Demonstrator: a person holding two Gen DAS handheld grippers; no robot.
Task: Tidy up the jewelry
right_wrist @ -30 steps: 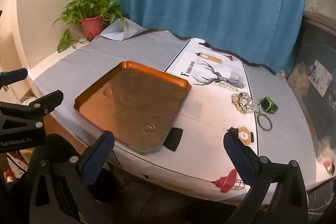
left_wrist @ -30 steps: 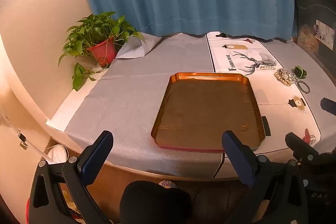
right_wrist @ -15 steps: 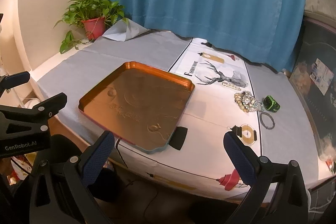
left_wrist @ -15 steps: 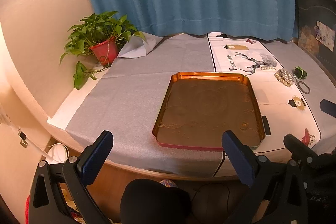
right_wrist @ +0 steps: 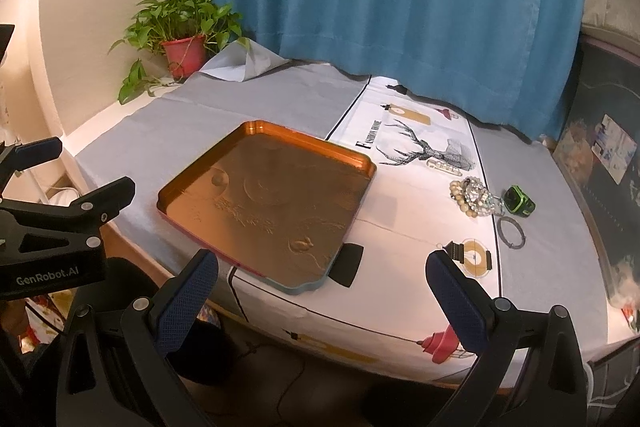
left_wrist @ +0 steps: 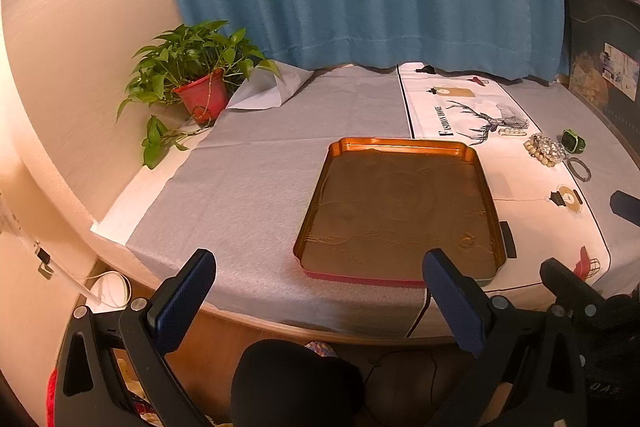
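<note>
Blue curtain [right_wrist: 384, 7] hangs across the back of the scene, behind a table [left_wrist: 248, 179] covered in grey cloth, with a white runner [right_wrist: 420, 227] printed with a deer and lanterns laid along its right part. An orange metal tray [right_wrist: 276, 199] with a raised rim sits near the front edge of the table, partly on the grey cloth and partly on the runner, and nothing lies in it. A potted plant [left_wrist: 192, 83] in a red pot stands in the far left corner by the cream wall. The jewelry lies on the runner to the right of the tray, well apart from it: a heap of beaded bracelets [right_wrist: 472, 197], just beyond it a pale beaded bar clip [right_wrist: 443, 166], beside the heap a small green and black box [right_wrist: 519, 202], and nearer the front a thin dark ring [right_wrist: 511, 231]. A small black tab [right_wrist: 346, 264] pokes out from under the tray's right front corner. The left gripper [left_wrist: 320, 297] and the right gripper [right_wrist: 322, 293] both hover at the front edge of the table with their 2 blue-padded fingers spread wide and nothing between them. Each is clear of the tray and of the jewelry.
</note>
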